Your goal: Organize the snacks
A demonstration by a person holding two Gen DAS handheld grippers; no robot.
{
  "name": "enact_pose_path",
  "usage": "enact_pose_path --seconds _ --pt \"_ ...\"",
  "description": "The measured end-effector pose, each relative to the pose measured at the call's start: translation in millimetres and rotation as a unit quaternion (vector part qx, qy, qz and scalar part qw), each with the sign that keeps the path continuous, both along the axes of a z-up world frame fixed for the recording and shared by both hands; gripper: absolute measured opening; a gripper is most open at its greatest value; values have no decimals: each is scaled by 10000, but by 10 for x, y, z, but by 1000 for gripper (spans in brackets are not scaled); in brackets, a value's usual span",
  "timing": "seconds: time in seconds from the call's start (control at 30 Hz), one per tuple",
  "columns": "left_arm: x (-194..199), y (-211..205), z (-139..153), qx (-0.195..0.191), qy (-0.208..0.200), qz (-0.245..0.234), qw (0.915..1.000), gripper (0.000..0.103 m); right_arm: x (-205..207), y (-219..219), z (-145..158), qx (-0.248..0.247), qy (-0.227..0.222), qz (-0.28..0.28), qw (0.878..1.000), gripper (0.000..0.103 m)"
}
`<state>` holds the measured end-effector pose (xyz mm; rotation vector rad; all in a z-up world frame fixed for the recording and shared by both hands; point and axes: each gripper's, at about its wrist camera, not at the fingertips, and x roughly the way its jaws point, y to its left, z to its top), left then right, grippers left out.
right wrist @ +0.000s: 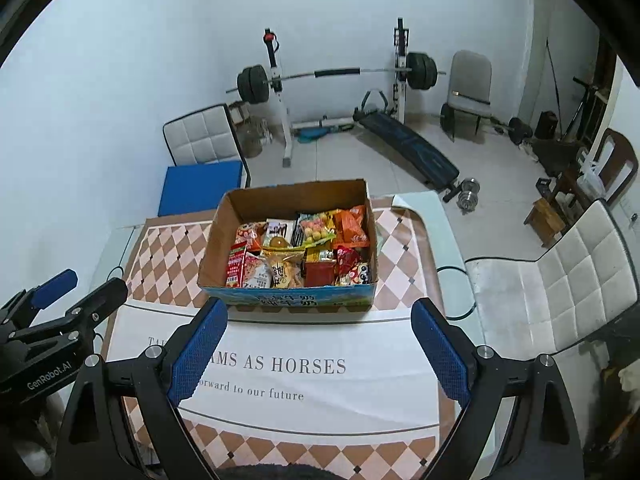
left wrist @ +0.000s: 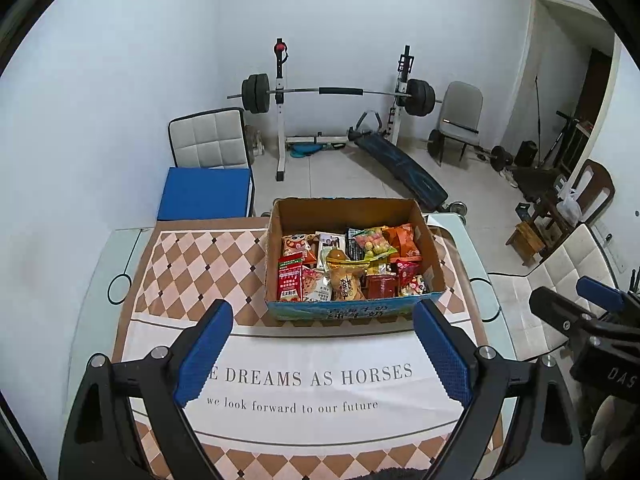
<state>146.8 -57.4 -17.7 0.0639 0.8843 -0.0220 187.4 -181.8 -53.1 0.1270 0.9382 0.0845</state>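
An open cardboard box [left wrist: 280, 248] [right wrist: 214, 240] stands on the far half of the table, filled with several snack packets [left wrist: 348, 268] [right wrist: 300, 254] in red, orange, yellow and white wrappers. My left gripper [left wrist: 324, 312] hangs above the near side of the table, open, nothing between its blue pads. In the same way my right gripper [right wrist: 318, 312] is open and empty, short of the box's front wall. Each gripper shows at the edge of the other's view: the right one [left wrist: 576, 300], the left one [right wrist: 80, 288].
The table carries a checkered cloth with a white printed panel [left wrist: 312, 384] [right wrist: 280, 376]. White padded chairs stand at the right [right wrist: 560, 280] and far left [left wrist: 208, 140], with a blue box [left wrist: 206, 194] on the latter. A barbell rack [left wrist: 340, 96], bench and dumbbells fill the floor behind.
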Motion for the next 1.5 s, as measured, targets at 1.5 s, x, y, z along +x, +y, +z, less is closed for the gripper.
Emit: enact_pose_path --seconds 1.5 --pt "402 -64 -261 233 -188 300 9991 103 476 -143 -225 -526 -214 -360 9977 102"
